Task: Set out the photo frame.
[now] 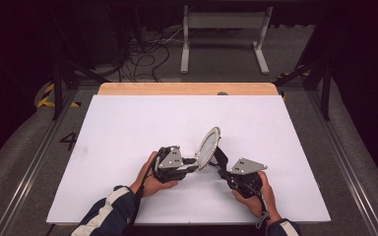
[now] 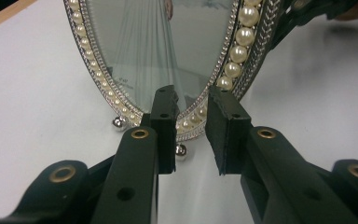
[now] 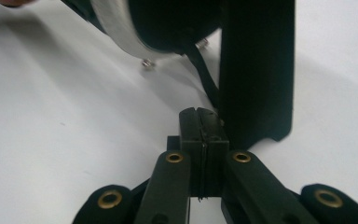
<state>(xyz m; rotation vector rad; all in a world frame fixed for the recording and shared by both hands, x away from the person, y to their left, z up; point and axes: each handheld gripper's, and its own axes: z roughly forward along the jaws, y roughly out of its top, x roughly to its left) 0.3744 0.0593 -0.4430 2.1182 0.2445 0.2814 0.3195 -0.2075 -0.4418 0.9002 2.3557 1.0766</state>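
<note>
The oval mirror (image 1: 208, 147) stands tilted at lower centre of the white desk (image 1: 128, 128) in the high view between both grippers, the left gripper (image 2: 191, 133) in its view holding parted jaws astride the pearl rim, the right gripper (image 3: 199, 140) in its view closed on the black strap (image 3: 204, 77) beside the stand (image 3: 256, 70).

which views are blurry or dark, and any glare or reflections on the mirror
High view: the white table is bright, its surroundings nearly black, and the oval mirror is small but sharp. Left gripper view: the pearl frame is sharp, the glass carries a pale streaky reflection, no hard glare. Right gripper view: the mirror's back and black stand are dark and soft.
</note>
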